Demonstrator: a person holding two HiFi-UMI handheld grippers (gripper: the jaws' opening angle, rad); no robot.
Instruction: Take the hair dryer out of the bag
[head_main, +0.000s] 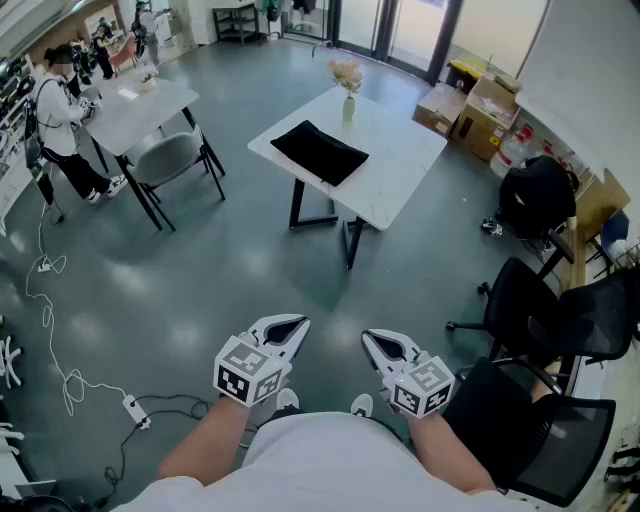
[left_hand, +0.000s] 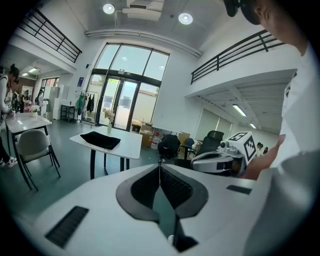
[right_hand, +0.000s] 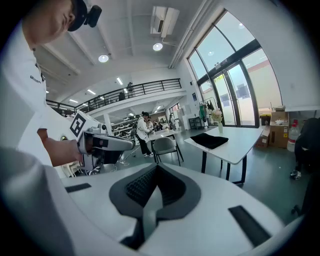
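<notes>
The big white table stands well apart from the person, across the floor. The flat black bag lies on it near a vase of flowers, and no hair dryer shows, so it is likely inside the bag and the job has not begun. Only the head view shows the floor to cross, while the gripper views show up close that the left gripper and right gripper are squeezed together with nothing in them.
</notes>
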